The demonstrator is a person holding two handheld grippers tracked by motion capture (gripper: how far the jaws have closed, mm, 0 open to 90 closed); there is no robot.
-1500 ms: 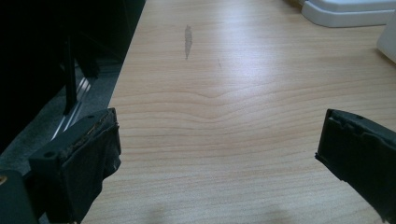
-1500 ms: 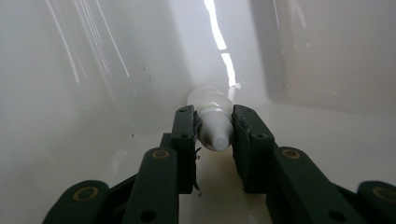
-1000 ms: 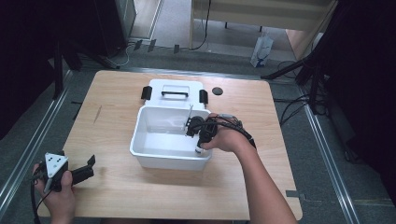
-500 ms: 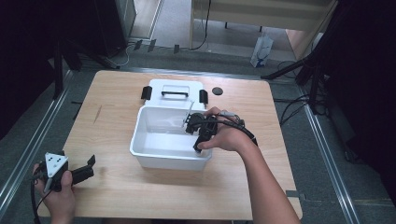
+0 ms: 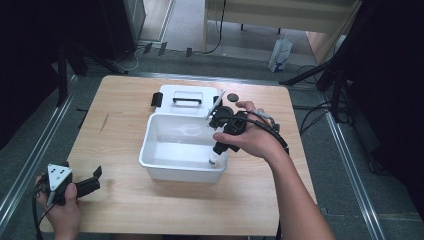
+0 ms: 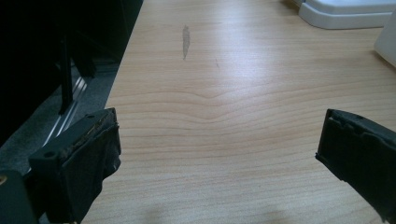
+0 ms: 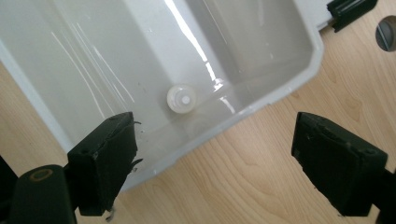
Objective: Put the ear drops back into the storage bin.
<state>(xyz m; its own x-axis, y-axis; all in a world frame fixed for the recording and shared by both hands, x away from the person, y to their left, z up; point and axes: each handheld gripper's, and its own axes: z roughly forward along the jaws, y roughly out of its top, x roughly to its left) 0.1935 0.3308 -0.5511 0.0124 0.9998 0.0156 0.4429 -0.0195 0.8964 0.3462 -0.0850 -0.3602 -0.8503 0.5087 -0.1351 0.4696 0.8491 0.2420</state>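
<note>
A white tub [image 5: 165, 162] sits mid-surface [image 5: 125, 120], its lid [image 5: 187, 97] touching it at 12 o'clock. A small bottle [image 7: 181, 99] stands upright in the tub's corner at about 4 o'clock. The right claw [image 7: 210, 161] hangs above that corner, jaws spread wide and empty. The left claw [image 6: 219, 154] rests at 8 o'clock, also open.

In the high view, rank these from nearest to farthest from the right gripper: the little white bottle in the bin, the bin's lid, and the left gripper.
From the right gripper:
1. Small white bottle, just below it, inside the white bin at the near right corner.
2. Bin lid, lying flat behind the bin, toward the table's far edge.
3. Left gripper, at the table's near left corner.
</note>
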